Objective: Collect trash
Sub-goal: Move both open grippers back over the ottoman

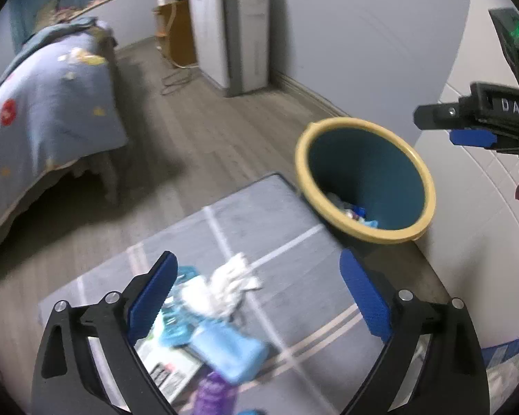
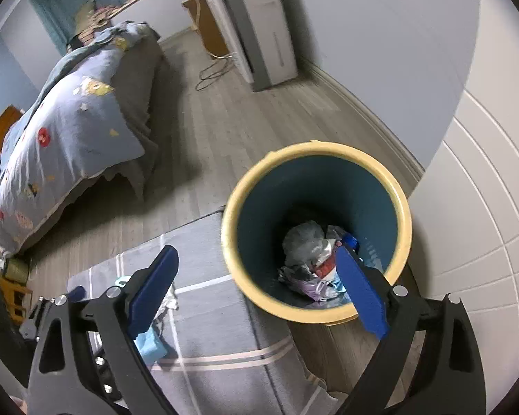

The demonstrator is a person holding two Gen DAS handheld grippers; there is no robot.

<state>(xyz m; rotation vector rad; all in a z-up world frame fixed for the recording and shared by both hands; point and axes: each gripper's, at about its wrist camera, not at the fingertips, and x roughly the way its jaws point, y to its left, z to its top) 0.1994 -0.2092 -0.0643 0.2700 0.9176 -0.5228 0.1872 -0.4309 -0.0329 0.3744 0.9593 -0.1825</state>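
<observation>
**Left fingers over the litter, right fingers over the bin**

We see the remaining trash lying on the grey rug (image 1: 294, 214), directly below and between our left gripper (image 1: 256, 294) fingers. Those fingers are spread wide and hold nothing. The nearest piece is the crumpled white tissue (image 1: 231, 287), sitting just ahead of the left-hand pad; a light blue packet (image 1: 230, 351) lies closer to us, and a purple bottle (image 1: 212, 394) sits at the lower edge. The pile runs roughly from the tissue back toward us, along the line of the fingers rather than across it.

Our right gripper (image 2: 256, 290) is likewise spread and empty, and it hangs over the trash bin (image 2: 403, 242), one pad overlapping the rim in view. Crumpled wrappers (image 2: 304, 242) already lie at the bottom.

The bin stands off the rug's far right corner, to the right of and beyond the pile. We judge the left hand the nearer one for the next pick: a short descent onto the tissue, then a carry to the right toward the bin. The frames are blurred, so we cannot tell whether the tissue touches the packet.
</observation>
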